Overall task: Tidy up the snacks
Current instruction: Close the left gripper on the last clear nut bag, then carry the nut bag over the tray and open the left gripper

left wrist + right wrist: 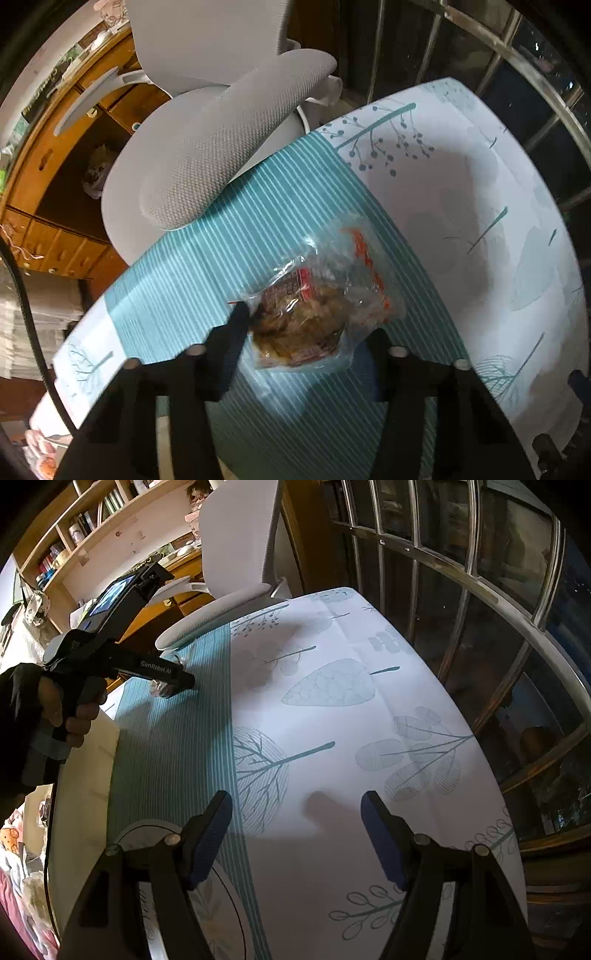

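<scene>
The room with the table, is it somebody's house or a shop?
Probably a house, maybe a study: a table with a leafy cloth, a grey desk chair, and bookshelves on the wall.

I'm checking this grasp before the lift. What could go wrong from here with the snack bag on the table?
The left gripper pinches the clear snack bag across its loose crinkled film, so the bag may slip or tear when lifted. The food inside sits between the pads and could get crushed. The bag lies near the table edge beside the grey chair; a slip could drop it off.

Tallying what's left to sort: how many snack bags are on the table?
1: a clear snack bag on the striped teal band, between the left gripper fingers. Others may lie outside view.
</scene>
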`<act>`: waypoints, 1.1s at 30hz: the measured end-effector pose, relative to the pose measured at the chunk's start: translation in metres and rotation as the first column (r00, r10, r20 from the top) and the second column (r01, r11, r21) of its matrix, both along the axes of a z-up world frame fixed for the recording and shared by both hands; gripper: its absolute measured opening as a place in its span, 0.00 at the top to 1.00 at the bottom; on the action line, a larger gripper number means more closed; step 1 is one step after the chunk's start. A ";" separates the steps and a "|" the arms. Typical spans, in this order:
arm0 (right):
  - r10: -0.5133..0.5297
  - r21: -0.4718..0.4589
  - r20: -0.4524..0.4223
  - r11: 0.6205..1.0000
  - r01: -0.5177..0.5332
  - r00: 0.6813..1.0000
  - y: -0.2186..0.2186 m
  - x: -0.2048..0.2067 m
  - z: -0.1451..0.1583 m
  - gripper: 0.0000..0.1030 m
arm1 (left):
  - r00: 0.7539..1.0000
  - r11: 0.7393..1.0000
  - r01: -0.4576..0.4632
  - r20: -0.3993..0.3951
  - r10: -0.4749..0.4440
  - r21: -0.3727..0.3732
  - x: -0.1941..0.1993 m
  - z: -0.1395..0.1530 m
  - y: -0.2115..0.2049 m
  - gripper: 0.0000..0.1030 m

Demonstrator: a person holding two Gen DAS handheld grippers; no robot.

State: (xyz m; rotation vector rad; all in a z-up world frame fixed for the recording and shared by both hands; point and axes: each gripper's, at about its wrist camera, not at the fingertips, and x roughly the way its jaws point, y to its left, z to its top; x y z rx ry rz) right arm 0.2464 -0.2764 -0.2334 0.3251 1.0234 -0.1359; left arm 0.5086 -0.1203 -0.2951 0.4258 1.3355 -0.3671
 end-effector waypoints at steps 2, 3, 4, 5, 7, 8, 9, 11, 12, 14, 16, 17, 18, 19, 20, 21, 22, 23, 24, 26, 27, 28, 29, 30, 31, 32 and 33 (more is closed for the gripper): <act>0.001 -0.001 -0.007 1.000 -0.001 1.000 0.001 0.001 -0.001 0.29 | 1.000 1.000 0.009 0.004 -0.009 -0.014 -0.001 0.001 0.001 0.58; 0.003 -0.001 -0.011 1.000 -0.003 1.000 0.001 0.001 -0.001 0.29 | 1.000 1.000 0.012 0.009 -0.012 -0.010 -0.001 0.001 0.001 0.58; 0.005 -0.002 -0.011 1.000 -0.005 1.000 0.002 0.001 0.000 0.29 | 1.000 1.000 0.010 0.013 -0.010 -0.003 -0.002 0.001 0.000 0.59; 0.008 -0.005 -0.011 1.000 -0.008 1.000 0.004 0.001 0.001 0.29 | 1.000 1.000 0.007 0.017 -0.007 0.002 -0.002 0.002 0.000 0.60; 0.015 -0.012 -0.009 1.000 -0.016 1.000 0.006 0.001 0.004 0.29 | 1.000 1.000 0.002 0.025 -0.002 0.003 -0.002 0.006 -0.002 0.62; 0.017 -0.014 -0.009 1.000 -0.017 1.000 0.006 0.001 0.005 0.29 | 1.000 1.000 -0.003 0.018 0.003 -0.010 -0.002 0.009 -0.002 0.63; 0.019 -0.016 -0.009 1.000 -0.019 1.000 0.008 0.001 0.007 0.29 | 1.000 1.000 -0.008 0.014 0.008 -0.020 -0.006 0.013 -0.004 0.63; 0.021 -0.015 -0.009 1.000 -0.021 1.000 0.009 -0.001 0.008 0.29 | 1.000 1.000 -0.007 0.014 0.008 -0.028 -0.011 0.019 -0.004 0.63; 0.020 -0.015 -0.013 1.000 -0.021 1.000 0.009 -0.002 0.009 0.29 | 1.000 1.000 -0.002 0.015 0.002 -0.029 -0.014 0.023 -0.004 0.63; 0.017 -0.015 -0.015 1.000 -0.017 1.000 0.011 -0.004 0.012 0.29 | 1.000 1.000 0.000 0.012 0.000 -0.030 -0.021 0.029 -0.005 0.63; 0.016 -0.018 -0.007 1.000 -0.016 1.000 0.013 -0.007 0.019 0.29 | 1.000 0.999 -0.006 0.008 0.007 -0.049 -0.031 0.039 -0.004 0.63; 0.017 -0.023 -0.005 1.000 -0.017 1.000 0.014 -0.009 0.022 0.29 | 1.000 0.998 -0.010 0.008 0.010 -0.065 -0.036 0.046 -0.003 0.63; 0.021 -0.032 0.000 0.999 -0.021 1.000 0.016 -0.012 0.026 0.29 | 1.000 0.997 -0.012 0.009 0.012 -0.078 -0.040 0.051 -0.002 0.63; 0.025 -0.038 0.002 0.999 -0.025 1.000 0.018 -0.014 0.030 0.29 | 1.000 0.996 -0.012 0.011 0.013 -0.093 -0.046 0.058 -0.003 0.63; 0.028 -0.045 0.003 0.999 -0.028 1.000 0.019 -0.016 0.033 0.29 | 1.000 0.994 -0.012 0.013 0.014 -0.107 -0.052 0.065 -0.002 0.63; 0.031 -0.054 0.007 0.998 -0.030 1.000 0.021 -0.018 0.038 0.29 | 1.000 0.992 -0.014 0.014 0.016 -0.127 -0.058 0.074 0.000 0.63; 0.035 -0.063 0.010 0.997 -0.034 0.999 0.024 -0.021 0.042 0.29 | 1.000 0.990 -0.016 0.015 0.018 -0.143 -0.064 0.081 0.002 0.63; 0.037 -0.071 0.011 0.997 -0.036 0.999 0.027 -0.024 0.046 0.29 | 1.000 0.986 -0.020 0.011 0.022 -0.165 -0.070 0.090 0.005 0.63; 0.038 -0.077 0.012 0.996 -0.037 0.999 0.029 -0.027 0.050 0.29 | 1.000 0.983 -0.024 0.007 0.026 -0.183 -0.074 0.096 0.007 0.63; 0.039 -0.085 0.013 0.996 -0.038 0.999 0.035 -0.034 0.056 0.29 | 1.000 0.975 -0.024 -0.002 0.025 -0.219 -0.091 0.112 0.013 0.63; 0.041 -0.088 0.012 0.995 -0.040 0.999 0.038 -0.037 0.059 0.29 | 1.000 0.974 -0.023 -0.003 0.023 -0.225 -0.097 0.119 0.014 0.63; 0.044 -0.094 0.010 0.995 -0.043 0.999 0.043 -0.041 0.063 0.29 | 1.000 0.974 -0.023 -0.006 0.023 -0.227 -0.104 0.125 0.018 0.63; 0.048 -0.099 0.008 0.994 -0.047 0.999 0.046 -0.044 0.065 0.29 | 1.000 0.972 -0.027 -0.009 0.026 -0.232 -0.112 0.132 0.022 0.63; 0.050 -0.103 0.007 0.994 -0.049 0.999 0.048 -0.047 0.067 0.29 | 0.999 0.971 -0.031 -0.012 0.029 -0.238 -0.118 0.137 0.025 0.63; 0.052 -0.106 0.007 0.993 -0.051 0.999 0.052 -0.049 0.070 0.29 | 0.999 0.969 -0.035 -0.019 0.032 -0.245 -0.125 0.142 0.030 0.63; 0.055 -0.111 0.005 0.992 -0.054 0.998 0.055 -0.051 0.072 0.29 | 0.999 0.967 -0.042 -0.025 0.037 -0.253 -0.134 0.149 0.037 0.63; 0.056 -0.117 0.003 0.992 -0.056 0.998 0.059 -0.054 0.075 0.29 | 0.999 0.965 -0.045 -0.026 0.040 -0.258 -0.141 0.153 0.042 0.63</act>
